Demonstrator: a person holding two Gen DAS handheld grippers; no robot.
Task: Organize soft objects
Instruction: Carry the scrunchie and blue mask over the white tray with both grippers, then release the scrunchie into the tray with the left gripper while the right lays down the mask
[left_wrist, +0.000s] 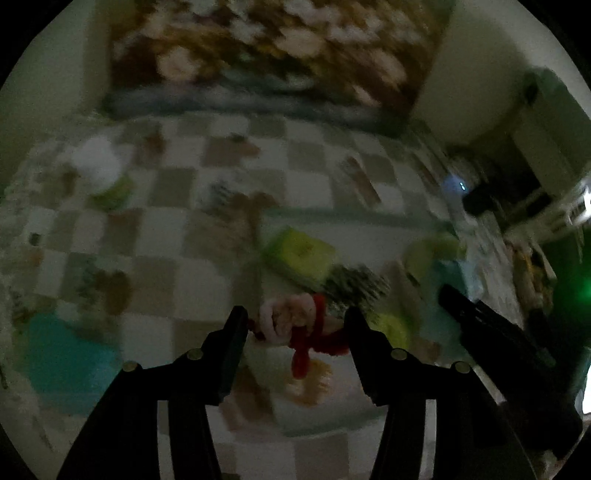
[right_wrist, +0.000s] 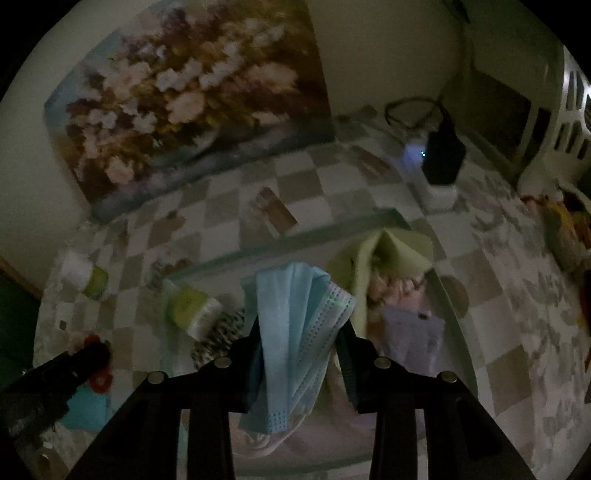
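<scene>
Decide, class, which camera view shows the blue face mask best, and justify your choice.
The right wrist view: the blue face mask hangs pinched in the right gripper, sharp and central. The left wrist view shows only a blurred pale-blue patch, hardly identifiable.
</scene>
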